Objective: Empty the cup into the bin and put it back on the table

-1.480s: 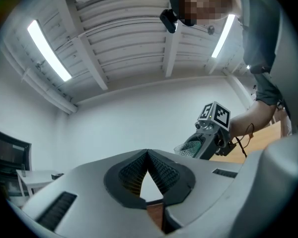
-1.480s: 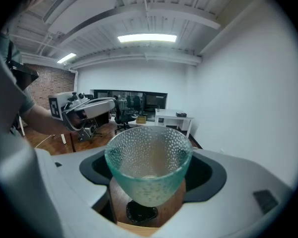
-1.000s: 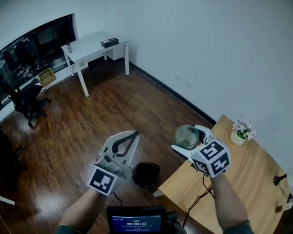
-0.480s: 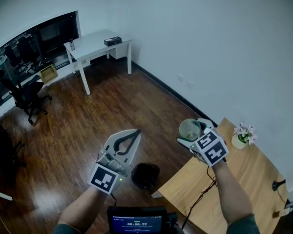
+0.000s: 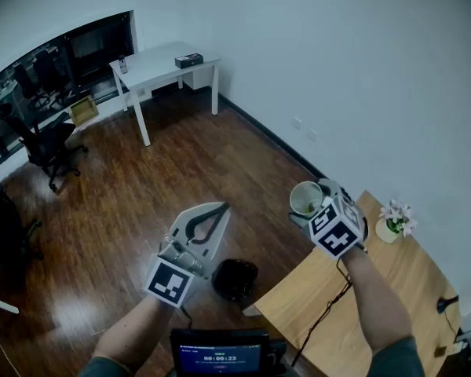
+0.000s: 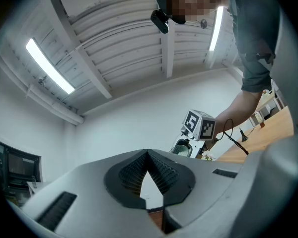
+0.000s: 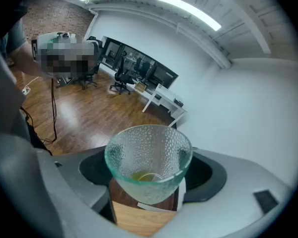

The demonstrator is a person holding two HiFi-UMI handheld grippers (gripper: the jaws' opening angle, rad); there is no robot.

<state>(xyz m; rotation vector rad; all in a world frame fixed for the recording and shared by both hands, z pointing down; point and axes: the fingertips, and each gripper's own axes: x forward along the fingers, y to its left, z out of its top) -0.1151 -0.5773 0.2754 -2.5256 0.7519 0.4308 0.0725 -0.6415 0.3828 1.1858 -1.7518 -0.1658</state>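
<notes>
A clear dimpled glass cup (image 7: 148, 161) sits between the jaws of my right gripper (image 7: 148, 170), which is shut on it. A yellowish bit lies at the cup's bottom. In the head view the cup (image 5: 305, 198) is held in the air over the table's near-left corner, its mouth tipped to the left, with the right gripper (image 5: 312, 204) behind it. The black bin (image 5: 235, 280) stands on the floor below and to the left of the cup. My left gripper (image 5: 217, 211) hovers above the floor left of the bin, shut and holding nothing; its jaw tips (image 6: 148, 154) meet.
A wooden table (image 5: 400, 297) fills the lower right, with a small flower pot (image 5: 393, 221) on its far edge and a cable trailing off it. A white desk (image 5: 163, 67) and office chairs (image 5: 51, 144) stand farther back on the dark wood floor.
My right gripper has lifted the cup a little higher and farther away, and turned it so that its mouth faces more to the left. The left gripper has barely moved.
</notes>
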